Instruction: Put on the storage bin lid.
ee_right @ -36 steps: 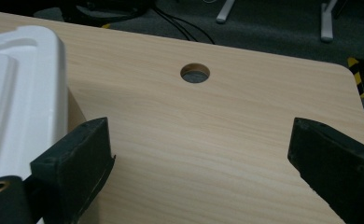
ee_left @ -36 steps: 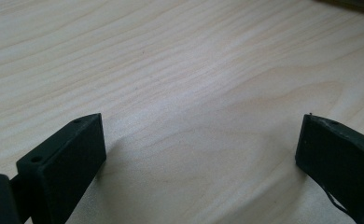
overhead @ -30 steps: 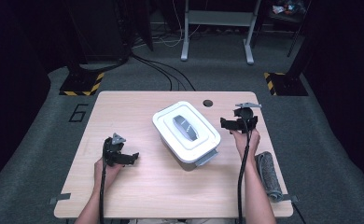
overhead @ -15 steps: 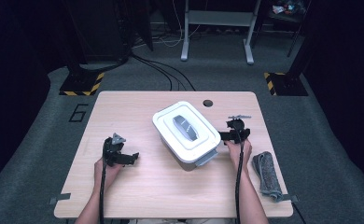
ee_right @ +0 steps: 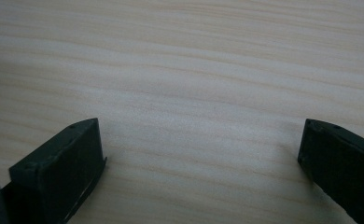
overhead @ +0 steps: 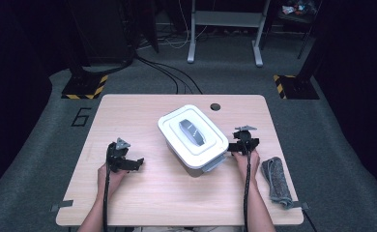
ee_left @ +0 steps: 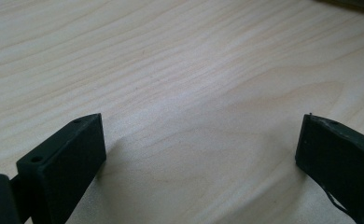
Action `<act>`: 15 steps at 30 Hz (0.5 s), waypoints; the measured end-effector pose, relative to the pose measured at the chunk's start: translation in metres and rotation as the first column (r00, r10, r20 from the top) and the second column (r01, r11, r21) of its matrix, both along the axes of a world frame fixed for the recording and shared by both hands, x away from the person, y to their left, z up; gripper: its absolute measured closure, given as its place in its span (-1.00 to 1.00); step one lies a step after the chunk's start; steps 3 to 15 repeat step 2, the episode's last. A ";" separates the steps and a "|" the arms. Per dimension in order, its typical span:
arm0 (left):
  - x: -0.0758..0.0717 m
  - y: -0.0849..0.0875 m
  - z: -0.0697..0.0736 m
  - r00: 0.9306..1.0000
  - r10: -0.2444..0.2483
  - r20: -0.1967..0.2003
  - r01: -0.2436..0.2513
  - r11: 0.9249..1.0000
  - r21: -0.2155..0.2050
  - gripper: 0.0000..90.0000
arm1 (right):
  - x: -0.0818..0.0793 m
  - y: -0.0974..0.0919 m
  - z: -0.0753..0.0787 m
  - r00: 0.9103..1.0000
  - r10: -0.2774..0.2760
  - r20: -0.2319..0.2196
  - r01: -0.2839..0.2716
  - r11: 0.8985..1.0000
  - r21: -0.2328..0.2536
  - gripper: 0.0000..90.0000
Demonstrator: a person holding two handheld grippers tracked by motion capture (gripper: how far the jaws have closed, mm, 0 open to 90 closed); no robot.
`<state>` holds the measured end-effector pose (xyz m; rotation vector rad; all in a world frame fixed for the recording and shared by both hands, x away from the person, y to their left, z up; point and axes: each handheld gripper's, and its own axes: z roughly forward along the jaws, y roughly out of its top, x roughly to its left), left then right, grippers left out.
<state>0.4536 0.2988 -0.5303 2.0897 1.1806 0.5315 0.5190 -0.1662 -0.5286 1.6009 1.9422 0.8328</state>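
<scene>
Pale wooden surface (overhead: pixel 143 203) on dark grey carpet, seen from above, with black stands and cables on the floor behind it. At the left, the left gripper (overhead: pixel 128 163) sits low over bare wood in the person's left hand (overhead: pixel 108 175); in the left gripper view (ee_left: pixel 196 149) its jaws stand spread wide with nothing but wood grain between them. At the centre lies a white lidded box (overhead: pixel 193 136), set askew, with a grey handle (overhead: pixel 191 130) on its lid. Just beside the box's right edge is the right gripper (overhead: pixel 239 145), its jaws having just been opening; the right gripper view (ee_right: pixel 199 149) shows them spread wide, nothing between them. Near the right edge lies a folded grey cloth (overhead: pixel 276 181).
</scene>
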 end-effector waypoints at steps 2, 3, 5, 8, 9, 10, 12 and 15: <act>0.000 0.000 0.000 1.000 0.002 0.001 -0.002 1.000 0.000 -0.97 | -0.001 0.001 0.000 1.000 -0.018 -0.008 0.018 1.000 0.009 -1.00; 0.000 0.000 0.000 1.000 0.002 0.001 -0.002 1.000 0.000 -0.97 | -0.001 0.001 0.000 1.000 -0.018 -0.008 0.018 1.000 0.009 -1.00; 0.000 0.000 0.000 1.000 0.002 0.001 -0.002 1.000 0.000 -0.97 | -0.001 0.001 0.000 1.000 -0.018 -0.008 0.018 1.000 0.009 -1.00; 0.000 0.000 0.000 1.000 0.002 0.001 -0.002 1.000 0.000 -0.97 | -0.001 0.001 0.000 1.000 -0.018 -0.008 0.018 1.000 0.009 -1.00; 0.000 0.000 0.000 1.000 0.002 0.001 -0.002 1.000 0.000 -0.97 | -0.001 0.001 0.000 1.000 -0.018 -0.008 0.018 1.000 0.009 -1.00; 0.000 0.000 0.000 1.000 0.002 0.001 -0.002 1.000 0.000 -0.97 | -0.001 0.001 0.000 1.000 -0.018 -0.008 0.018 1.000 0.009 -1.00; 0.000 0.000 0.000 1.000 0.002 0.001 -0.002 1.000 0.000 -0.97 | -0.001 0.001 0.000 1.000 -0.018 -0.008 0.018 1.000 0.009 -1.00; 0.000 0.000 0.000 1.000 0.002 0.001 -0.002 1.000 0.000 -0.97 | -0.001 0.001 0.000 1.000 -0.018 -0.008 0.018 1.000 0.009 -1.00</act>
